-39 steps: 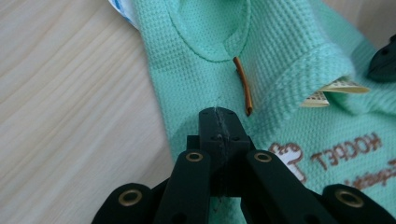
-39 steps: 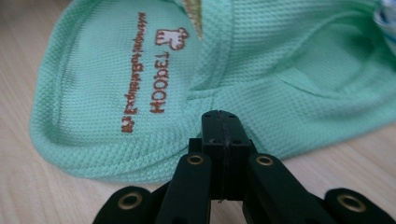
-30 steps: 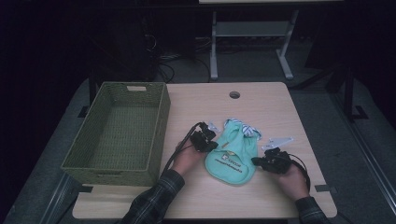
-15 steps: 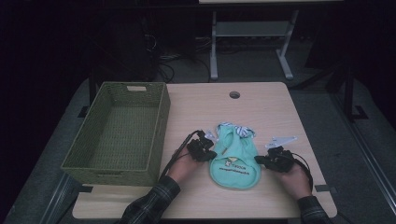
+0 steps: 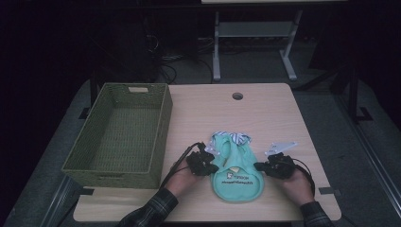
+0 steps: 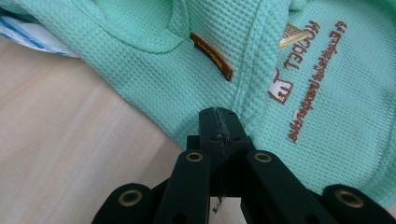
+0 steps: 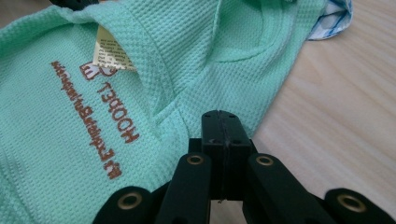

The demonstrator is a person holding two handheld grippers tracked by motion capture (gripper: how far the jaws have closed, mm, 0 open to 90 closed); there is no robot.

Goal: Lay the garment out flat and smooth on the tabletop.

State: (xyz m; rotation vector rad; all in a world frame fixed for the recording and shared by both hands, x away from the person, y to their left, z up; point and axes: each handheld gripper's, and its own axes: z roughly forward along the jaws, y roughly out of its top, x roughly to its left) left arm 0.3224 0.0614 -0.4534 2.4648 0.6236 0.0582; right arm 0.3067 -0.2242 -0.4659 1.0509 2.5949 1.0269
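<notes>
Low on the wooden table (image 5: 265,113), the mint garment (image 5: 235,170) is pinched at its edges by the clenched left gripper (image 5: 206,163) and right gripper (image 5: 265,167), so thin folds could slip free if it is lifted unevenly.

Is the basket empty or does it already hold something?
Empty. The high view shows only bare woven floor inside the green basket; the mint garment lies on the table.

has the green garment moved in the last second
Yes. The green garment has slid toward the person's edge of the table, farther from the cable hole.
</notes>
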